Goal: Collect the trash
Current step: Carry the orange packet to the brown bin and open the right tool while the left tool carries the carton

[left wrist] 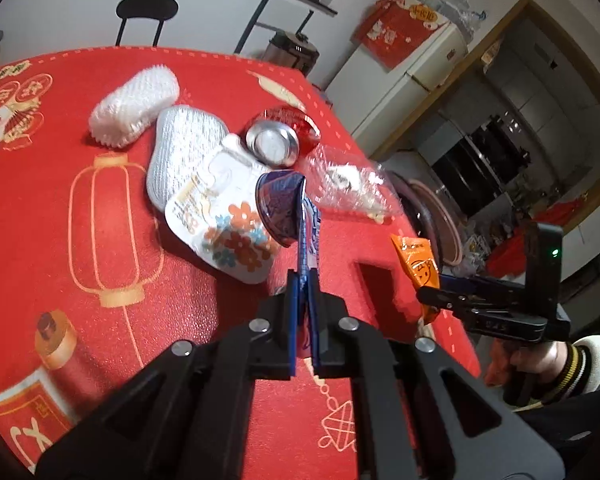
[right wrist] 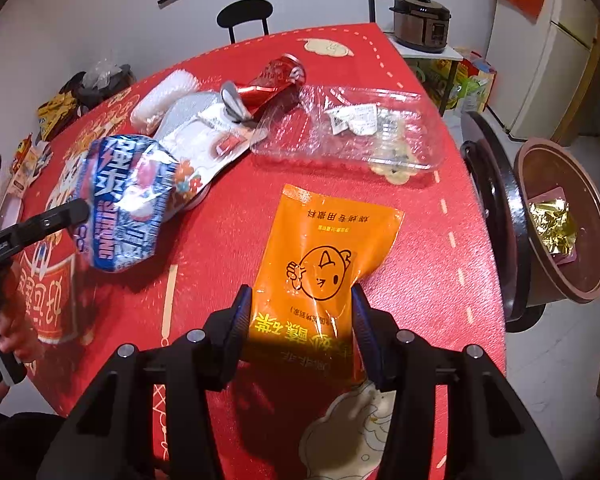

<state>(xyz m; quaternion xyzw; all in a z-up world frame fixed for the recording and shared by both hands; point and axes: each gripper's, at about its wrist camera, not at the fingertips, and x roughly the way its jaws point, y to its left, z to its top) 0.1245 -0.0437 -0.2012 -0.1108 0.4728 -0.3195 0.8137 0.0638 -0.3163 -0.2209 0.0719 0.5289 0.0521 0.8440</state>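
Observation:
My left gripper is shut on the edge of a blue and white snack wrapper, which hangs above the red tablecloth. The right wrist view shows that wrapper at the left, pinched in the left gripper. An orange sachet with a cartoon face sits between the fingers of my right gripper, which grips its two side edges. In the left wrist view the orange sachet is held up off the table's right edge by the right gripper.
A crushed red can, a clear plastic tray, a white foam net and a silver floral pouch lie on the table. A brown bin with gold foil inside stands off the table's right edge. More wrappers lie at the far left.

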